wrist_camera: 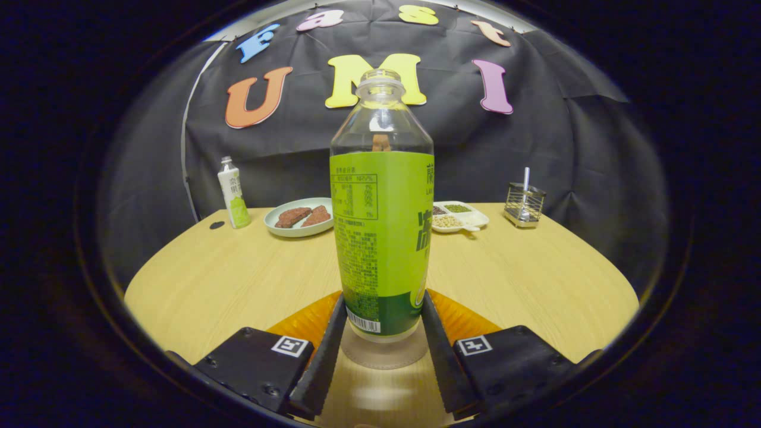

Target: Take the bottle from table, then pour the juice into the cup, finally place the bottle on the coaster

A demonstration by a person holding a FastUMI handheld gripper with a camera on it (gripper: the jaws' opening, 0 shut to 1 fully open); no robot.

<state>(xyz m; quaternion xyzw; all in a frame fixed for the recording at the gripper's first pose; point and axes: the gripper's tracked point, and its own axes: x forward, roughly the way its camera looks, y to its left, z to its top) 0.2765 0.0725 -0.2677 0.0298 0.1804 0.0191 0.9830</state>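
Bottle [381, 220] stands upright between the two fingers of the gripper [380, 330], uncapped, clear above a green label, base over an orange coaster [461, 318] on the wooden round table [226, 279]. Both fingers lie close against the lower sides of the bottle, one to each flank; the claw appears closed on it, though firm contact at the pads cannot be confirmed beyond their touching the label.

Observations, left to right:

- A small dark spot [217, 225] on the table surface near the far left rim.
- Just beside it, a small white-and-green bottle [233, 193] with a cap, upright.
- A pale round plate [297, 220] carrying two brown bars [302, 216], lying side by side.
- The held bottle, central, nearest the camera and well ahead of the far items.
- A white divided dish [469, 219] holding separate portions of grains or beans; partly hidden behind the bottle.
- A wire-mesh holder [524, 205] with a thin upright stem rising from it, near the far right rim.

Far items stand apart from one another along the back of the table, in front of the black cloth wall [571, 142].
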